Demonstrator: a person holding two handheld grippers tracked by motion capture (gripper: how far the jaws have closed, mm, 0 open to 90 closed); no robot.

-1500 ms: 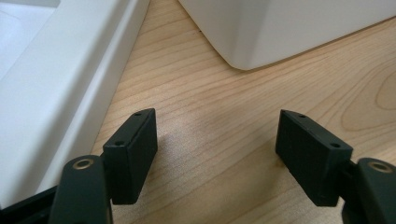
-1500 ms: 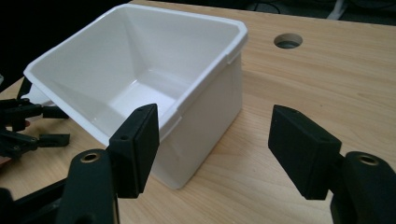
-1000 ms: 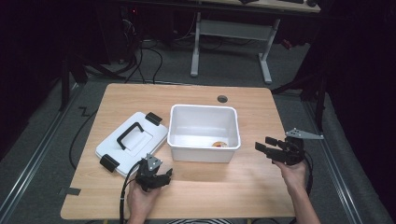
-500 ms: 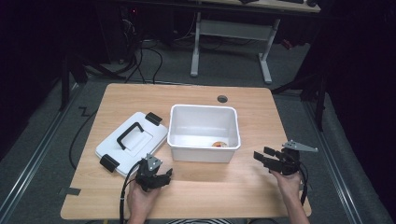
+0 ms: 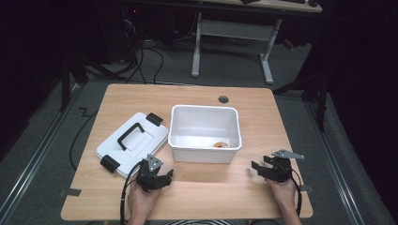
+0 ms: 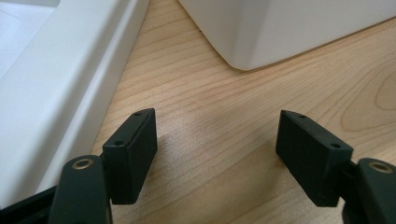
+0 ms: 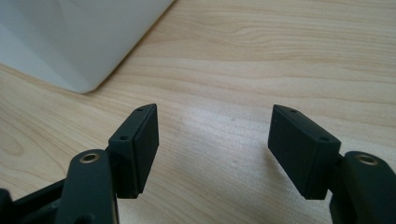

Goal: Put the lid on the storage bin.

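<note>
White rectangular plastic bin [image 5: 205, 133] sits open at the centre of the pale wooden worktop [image 5: 263, 105], and both pairs of jaws rest low on the near edge, empty. In the left gripper view the two black pads [image 6: 133, 151] stand well apart with bare wood grain between them; the right gripper view shows the same — pads [image 7: 137, 147] wide apart, nothing held, and they have just been opening a little further. From the left gripper [image 5: 152, 177], the bin's near wall lies at about one o'clock, and the flat white plastic lid with black handle and black latches [image 5: 133, 143] lies just beside it at about eleven o'clock, resting on the worktop to the bin's left. From the right gripper [image 5: 272, 169], the bin's near right corner is at about ten o'clock, a short way off.

Inside the bin, against the near wall at its right, a small orange-and-pale object [image 5: 220, 145] lies on the floor — too small to identify.

Judging from this layout, the lid is off and one item is in the bin; what looks left is lifting the lid over and closing the bin, for which neither gripper has yet made contact.
</note>
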